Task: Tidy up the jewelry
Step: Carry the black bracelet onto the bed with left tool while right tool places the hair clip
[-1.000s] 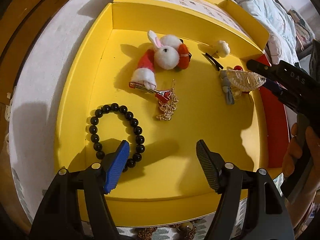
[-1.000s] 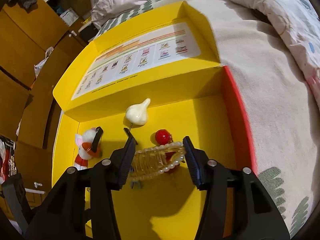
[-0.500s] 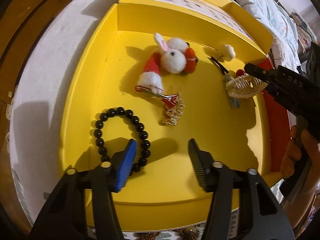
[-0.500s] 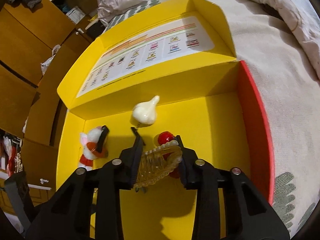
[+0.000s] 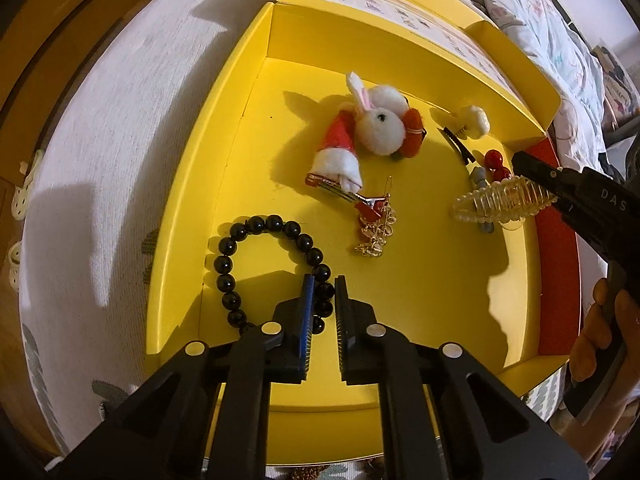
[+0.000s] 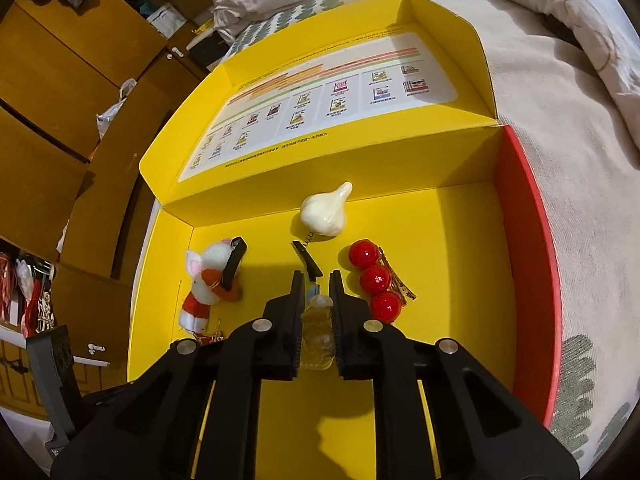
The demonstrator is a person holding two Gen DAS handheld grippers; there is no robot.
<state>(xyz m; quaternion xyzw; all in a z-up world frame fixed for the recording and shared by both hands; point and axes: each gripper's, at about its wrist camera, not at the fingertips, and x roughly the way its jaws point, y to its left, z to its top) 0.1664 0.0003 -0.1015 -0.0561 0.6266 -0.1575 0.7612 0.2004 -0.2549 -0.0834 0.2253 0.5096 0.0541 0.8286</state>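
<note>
A black bead bracelet (image 5: 256, 224) lies at the near left of the open yellow box (image 5: 192, 184). My left gripper (image 5: 323, 280) is closing its jaws on the bracelet's right side, with beads pinched between the pads. A clear, pearl-edged hair claw clip (image 6: 318, 332) sits between the pads of my right gripper (image 6: 314, 276), whose jaws are closing tight on it. In the left wrist view the claw clip (image 5: 500, 202) is at the box's right side, held by the right gripper (image 5: 536, 184).
Also in the box: a plush bunny clip (image 5: 380, 124), a white garlic-shaped clip (image 6: 324, 212), a red three-ball clip (image 6: 374, 280) and a gold brooch (image 5: 376, 228). The printed lid (image 6: 320, 112) stands open at the back. The box rests on a bed.
Both grippers went from wide open to shut: the left closed on the bracelet's beads, the right on the clear claw clip. The red ball clip beneath the claw clip now shows.
</note>
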